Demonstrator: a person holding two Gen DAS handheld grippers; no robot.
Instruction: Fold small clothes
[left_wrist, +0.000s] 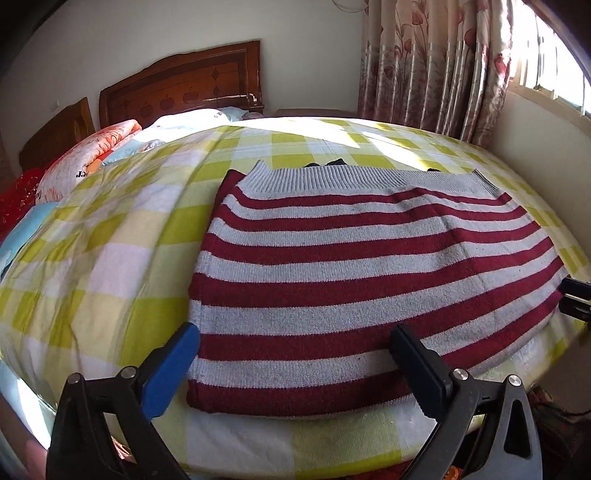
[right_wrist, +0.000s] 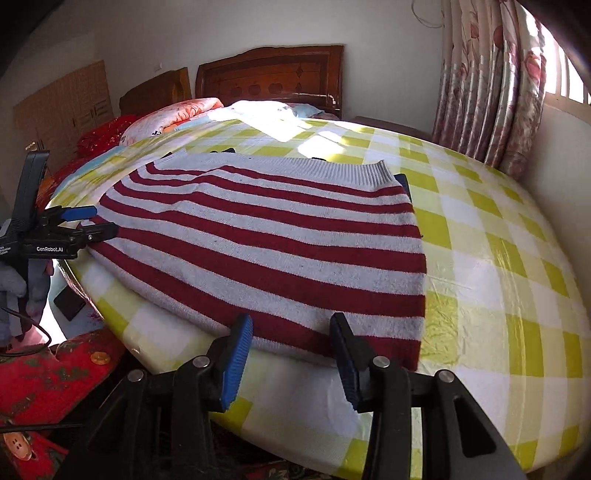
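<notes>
A bed (left_wrist: 110, 229) under a yellow-checked sheet carried the striped sweater (left_wrist: 351, 273), lying flat near its foot edge. The left hand-held gripper (left_wrist: 295, 358) and the right hand-held gripper (right_wrist: 291, 354) both stood spread wide at the sweater's near hem, gripping nothing.

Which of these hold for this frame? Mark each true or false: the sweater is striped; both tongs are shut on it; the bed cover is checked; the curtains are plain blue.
1. The striped sweater lies flat on the bed. True.
2. Both tongs grip it. False: the left tongs and right tongs are open at its near hem.
3. The bed cover is yellow-green and white check. True.
4. The curtains are plain blue. False: pink floral.
</notes>
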